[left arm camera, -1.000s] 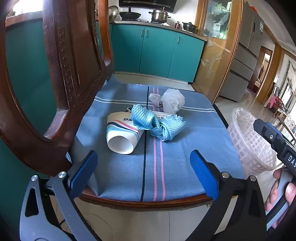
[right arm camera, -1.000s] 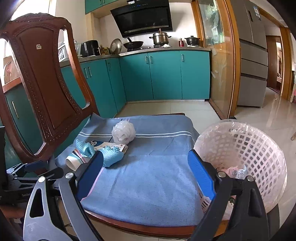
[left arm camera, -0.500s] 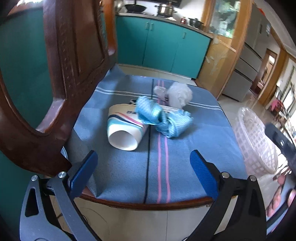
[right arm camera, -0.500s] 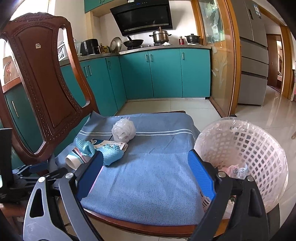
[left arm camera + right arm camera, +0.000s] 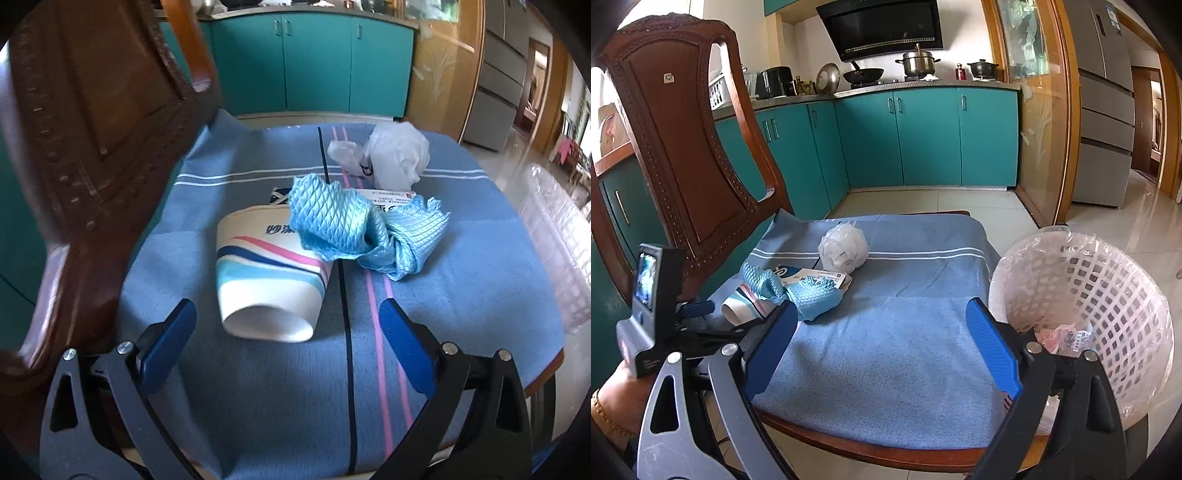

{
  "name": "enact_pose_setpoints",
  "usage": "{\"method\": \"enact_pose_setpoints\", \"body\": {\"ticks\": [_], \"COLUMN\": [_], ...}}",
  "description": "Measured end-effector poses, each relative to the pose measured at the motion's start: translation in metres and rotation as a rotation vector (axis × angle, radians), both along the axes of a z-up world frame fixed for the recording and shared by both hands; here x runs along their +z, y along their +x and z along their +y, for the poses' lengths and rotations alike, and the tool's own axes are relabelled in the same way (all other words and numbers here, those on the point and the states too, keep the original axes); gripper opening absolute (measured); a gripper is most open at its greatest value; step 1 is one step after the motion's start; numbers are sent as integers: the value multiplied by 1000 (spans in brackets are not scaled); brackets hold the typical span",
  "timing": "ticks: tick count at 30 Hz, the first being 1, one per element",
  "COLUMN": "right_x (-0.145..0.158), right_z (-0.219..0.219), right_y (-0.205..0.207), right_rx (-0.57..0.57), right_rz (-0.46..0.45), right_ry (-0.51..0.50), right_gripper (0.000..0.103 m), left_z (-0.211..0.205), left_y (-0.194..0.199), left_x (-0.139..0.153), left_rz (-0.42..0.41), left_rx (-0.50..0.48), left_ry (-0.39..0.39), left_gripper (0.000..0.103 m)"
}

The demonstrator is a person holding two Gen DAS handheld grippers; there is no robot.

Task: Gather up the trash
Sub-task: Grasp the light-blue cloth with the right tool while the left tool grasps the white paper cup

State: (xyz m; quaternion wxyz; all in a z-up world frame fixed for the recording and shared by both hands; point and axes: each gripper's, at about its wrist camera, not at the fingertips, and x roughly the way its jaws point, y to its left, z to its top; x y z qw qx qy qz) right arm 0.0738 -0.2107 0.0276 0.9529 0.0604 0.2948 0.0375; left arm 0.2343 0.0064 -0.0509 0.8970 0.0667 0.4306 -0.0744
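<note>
Right wrist view showed a wooden chair (image 5: pixel 683 147) with a carved back, its seat covered by a blue striped cushion (image 5: pixel 897 332). Teal kitchen cabinets (image 5: pixel 923 136) ran behind it, pots on the stove above. A white lattice basket (image 5: pixel 1108 295) lined with a clear plastic bag stood on the floor just beside the seat's right edge; a few crumpled wrappers (image 5: pixel 1067 336) lay inside it.

All remaining trash sat on the cushion, left-of-centre toward the chair back. Paper cup (image 5: pixel 269 273), white with blue and pink stripes, lay on its side, mouth facing the left camera. A light blue cloth (image 5: pixel 354 229) was bunched up, draped over the closed end of the cup and touching it. A flat printed packet (image 5: pixel 391 201) lay under the cloth, mostly hidden. A crumpled white plastic bag (image 5: pixel 395 155) sat just behind the packet, nearer the far edge of the seat.

Left hand-held gripper (image 5: pixel 288 343): jaws wide apart, holding nothing, low over the seat's near edge, cup mouth just ahead between the blue fingers, no contact visible. In the right wrist view it appeared at lower left next to the cup, with the person's hand (image 5: pixel 613 398) gripping its handle.

Right hand-held gripper (image 5: pixel 882 354): jaws wide apart, empty, hovering over the front of the cushion, its right finger in front of the basket wall. Well apart from the trash pile.
</note>
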Motion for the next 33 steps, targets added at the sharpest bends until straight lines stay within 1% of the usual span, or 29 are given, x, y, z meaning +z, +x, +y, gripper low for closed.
{"method": "enact_pose_setpoints", "body": {"ticks": [3, 4, 5, 6, 8, 9, 11, 13, 15, 16, 17, 19, 20, 23, 24, 25, 26, 27, 28, 29, 31, 33], "right_x": [-3, -6, -9, -13, -22, -29, -42, -51, -57, -60, -64, -70, -72, -78, -78, -79, -78, -77, -74, -71, -60, -42], "right_z": [8, 13, 19, 24, 35, 41, 48, 56, 61, 62, 65, 69, 72, 80, 81, 81, 82, 82, 81, 79, 69, 58], "right_y": [8, 14, 21, 28, 43, 55, 74, 88, 98, 103, 109, 115, 118, 124, 125, 127, 126, 126, 124, 121, 110, 93], "right_rx": [24, 32, 49, 68, 104, 121, 137, 137, 141, 138, 149, 155, 154, 169, 171, 178, 194, 200, 204, 200, 189, 186], "right_rz": [10, 15, 25, 36, 65, 85, 132, 163, 169, 178, 201, 215, 215, 223, 221, 222, 222, 219, 215, 216, 211, 179], "right_ry": [-16, -25, -32, -37, -39, -20, 22, 33, 44, 47, 58, 72, 64, 62, 71, 80, 88, 87, 81, 82, 112, 127], "right_gripper": [90, 90, 90, 90, 90, 90, 90, 90, 90, 91, 91, 91, 91, 90, 88, 78, 58, 46, 29, 25, 22, 20], "left_z": [-1, 1, 4, 8, 13, 13, 12, 13, 20, 25, 32, 41, 47, 49, 48, 46, 43, 40, 35, 32, 29, 24], "left_y": [10, 13, 17, 20, 19, 18, 12, 5, -7, -13, -23, -40, -54, -78, -83, -87, -90, -91, -90, -87, -80, -78], "left_x": [-5, -7, -9, -11, -11, -9, -5, 4, 21, 32, 45, 69, 86, 112, 116, 117, 117, 116, 113, 112, 104, 102], "left_rz": [13, 22, 40, 61, 61, 64, 50, 32, -7, -39, -75, -152, -213, -312, -327, -336, -340, -339, -333, -329, -313, -297], "left_rx": [-3, 3, 10, 17, 27, 21, 5, -2, 22, 25, 26, 35, 32, 28, 25, 21, 17, 11, 3, -3, -11, -13], "left_ry": [-21, -30, -53, -80, -114, -121, -121, -122, -114, -125, -143, -174, -213, -266, -273, -278, -274, -267, -255, -248, -235, -231], "left_gripper": [96, 89, 72, 68, 67, 67, 66, 66, 64, 64, 65, 65, 65, 66, 66, 66, 66, 66, 66, 66, 66, 66]}}
